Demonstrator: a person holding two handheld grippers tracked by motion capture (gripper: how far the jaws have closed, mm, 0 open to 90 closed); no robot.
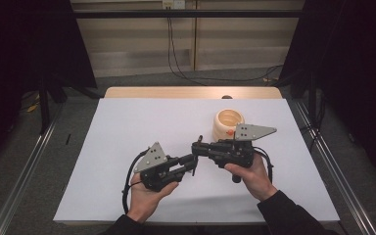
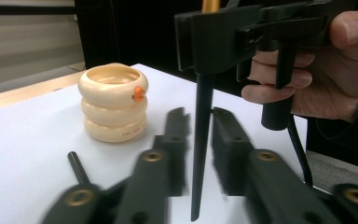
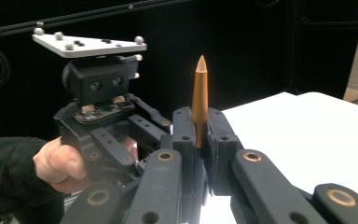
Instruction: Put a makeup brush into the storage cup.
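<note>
Fingers (image 3: 182,128) of right gripper (image 3: 199,133) clamped shut on pen (image 3: 199,93), upright, at centre of right gripper view. Orange barrel and pointed tip standing clear above the grip. Left hand (image 3: 58,163) and its gripper body at left of that frame, close behind.

Left gripper view: same pen (image 2: 201,140) hanging as a black tapered shaft from top centre down to bottom centre, right hand (image 2: 335,70) at upper right. Fingers (image 2: 177,126) of left gripper (image 2: 200,116) set either side of that shaft, slightly apart, blurred; no clear press on it. Read as open around the shaft, not gripping.

High view: both grippers meeting nose to nose at centre of white counter (image 1: 127,147), left gripper (image 1: 193,164) at lower left, right gripper (image 1: 198,147) at right. Cream ringed cup (image 1: 228,122) just above the right gripper in frame, upright, mouth open, small orange knob on its side. Also at upper left of left gripper view (image 2: 113,102), well apart from the pen.

Step in hand, as judged: two-handed work on the pen, either a handover or pulling barrel from shaft; cannot tell which.

Next move, as judged: close left fingers squarely on black shaft before any loosening of the right grip. Keep the pen upright meanwhile. Risk: thin taper slipping through a loose pinch and dropping to the counter.
</note>
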